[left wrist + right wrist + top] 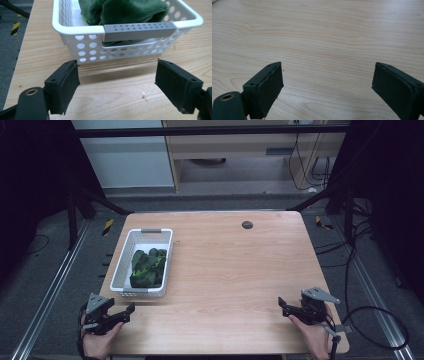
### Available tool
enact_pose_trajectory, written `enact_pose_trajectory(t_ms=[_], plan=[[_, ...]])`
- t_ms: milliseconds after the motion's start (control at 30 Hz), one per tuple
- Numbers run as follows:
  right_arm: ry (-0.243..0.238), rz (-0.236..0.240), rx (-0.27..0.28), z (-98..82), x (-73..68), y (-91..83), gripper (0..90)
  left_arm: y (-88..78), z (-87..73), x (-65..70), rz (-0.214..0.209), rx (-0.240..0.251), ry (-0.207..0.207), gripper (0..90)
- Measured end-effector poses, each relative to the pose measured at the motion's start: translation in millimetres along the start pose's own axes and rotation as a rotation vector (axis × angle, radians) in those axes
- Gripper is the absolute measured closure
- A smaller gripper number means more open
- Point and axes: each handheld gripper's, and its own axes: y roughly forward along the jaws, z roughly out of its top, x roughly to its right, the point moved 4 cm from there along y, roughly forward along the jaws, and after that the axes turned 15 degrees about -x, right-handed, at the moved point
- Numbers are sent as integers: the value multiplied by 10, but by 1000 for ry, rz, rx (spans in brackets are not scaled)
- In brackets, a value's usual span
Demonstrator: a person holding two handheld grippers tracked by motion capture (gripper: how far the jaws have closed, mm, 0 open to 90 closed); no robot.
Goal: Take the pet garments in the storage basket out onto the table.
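The left gripper (116, 82) has its jaws spread wide with nothing but bare wood between them; its black pads (65, 85) touch nothing. Just ahead of those fingertips stands a white perforated basket (82, 41), its near wall facing the jaws and apart from them. A grey dotted handle strip (138, 31) runs along the near rim, ahead of the gap and toward the right-hand pad. Behind the strip, inside the basket, lies a bundle of green plush cloth (127, 11), heaped up to rim level.

The right gripper (327, 87) is likewise wide open and empty, its pads (265, 91) well apart over plain wood grain, with only the bare table (324, 37) stretching ahead of them.

From the high view, the left gripper (127, 312) sits at the near left corner of the table (235, 270), held by a hand (97, 337), its tips just short of the basket (127, 255). The green cloth (148, 268) lies in the nearer half of the basket. The right gripper (283, 306) is held by the other hand (315, 332) at the near right edge, tips pointing leftward across the table, well apart from the basket. A small dark round disc (247, 224) lies on the far part of the table, far beyond both sets of fingers.
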Motion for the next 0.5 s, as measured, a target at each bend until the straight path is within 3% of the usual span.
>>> enact_pose_trajectory(t_ms=[167,500], plan=[[-5,0,14,-3,-10,-32,72,-101,17,-2,-14,24,-11,181],[-5,17,28,-40,-41,-116,70,-219,138,23,-33,48,18,182]])
